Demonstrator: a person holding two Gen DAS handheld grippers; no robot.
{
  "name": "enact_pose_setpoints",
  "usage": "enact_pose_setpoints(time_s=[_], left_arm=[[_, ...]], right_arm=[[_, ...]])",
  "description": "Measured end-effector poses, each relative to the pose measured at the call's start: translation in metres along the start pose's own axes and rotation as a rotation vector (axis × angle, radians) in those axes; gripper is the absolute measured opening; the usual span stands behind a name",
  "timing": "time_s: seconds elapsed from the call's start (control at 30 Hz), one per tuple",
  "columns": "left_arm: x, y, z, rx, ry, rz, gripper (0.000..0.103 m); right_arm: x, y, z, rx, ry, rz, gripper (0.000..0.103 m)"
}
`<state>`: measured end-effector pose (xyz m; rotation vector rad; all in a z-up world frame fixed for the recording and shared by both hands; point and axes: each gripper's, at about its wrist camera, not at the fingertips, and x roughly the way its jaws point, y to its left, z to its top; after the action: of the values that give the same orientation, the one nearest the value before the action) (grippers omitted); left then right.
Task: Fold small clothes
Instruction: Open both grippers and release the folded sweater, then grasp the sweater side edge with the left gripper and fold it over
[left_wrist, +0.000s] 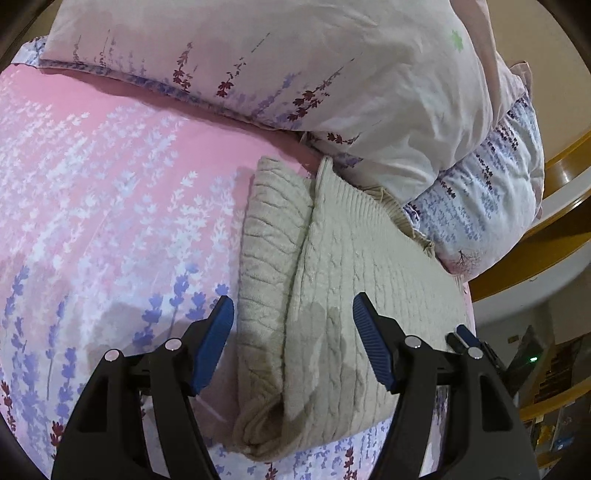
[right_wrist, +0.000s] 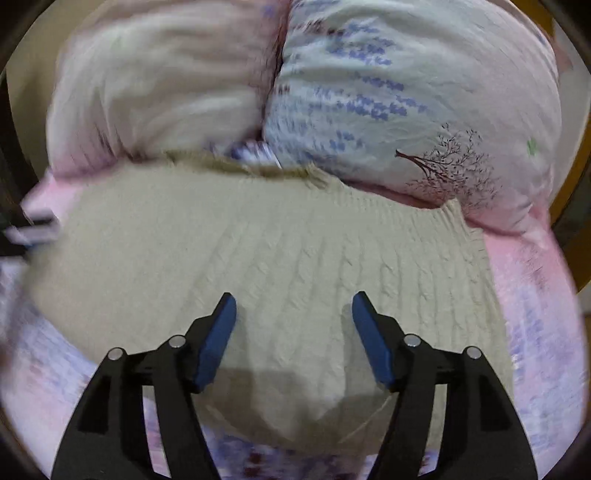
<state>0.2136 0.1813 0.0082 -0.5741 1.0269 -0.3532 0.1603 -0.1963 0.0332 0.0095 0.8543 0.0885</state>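
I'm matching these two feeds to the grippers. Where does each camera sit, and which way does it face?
Left wrist: behind the open left gripper, looking down over the sweater and bedsheet toward the pillows.
Right wrist: behind the open right gripper, above the sweater's middle, facing the pillows; blurred.
Shared: sweater, pillows, bedsheet.

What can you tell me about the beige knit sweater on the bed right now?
The beige knit sweater looks like soft cable-knit wool with ribbed edging. It lies flat on the pink floral bedsheet, with a sleeve folded lengthwise over its left side. Its far edge touches the piled pillows. Both the left tongs and right tongs stand open above it, gripping nothing. The right wrist view is blurred, so finer details there are unclear.
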Motion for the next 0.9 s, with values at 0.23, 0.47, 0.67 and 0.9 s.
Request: enact_pose_setpoints(time_s=[0.23,0.47,0.67,0.9], left_arm=[[0.01,-0.004,0.007,-0.044,-0.004,-0.029,0.067],[0.018,0.004,0.006,-0.161,-0.018,-0.088,0.05],[0.024,-0.01,0.001,-0.2,-0.013,-0.1,0.032],[0.024,-0.029,0.001,-0.236,-0.015,-0.19,0.019]], right_arm=[[0.009,0.002,0.009,0.114,0.012,0.146,0.068],[0.028,0.026,0.005,-0.01,0.047,0.025,0.075],[0.03,0.023,0.007,0.0,0.055,0.053,0.083],[0.017,0.016,0.007,0.003,0.048,0.045,0.084]])
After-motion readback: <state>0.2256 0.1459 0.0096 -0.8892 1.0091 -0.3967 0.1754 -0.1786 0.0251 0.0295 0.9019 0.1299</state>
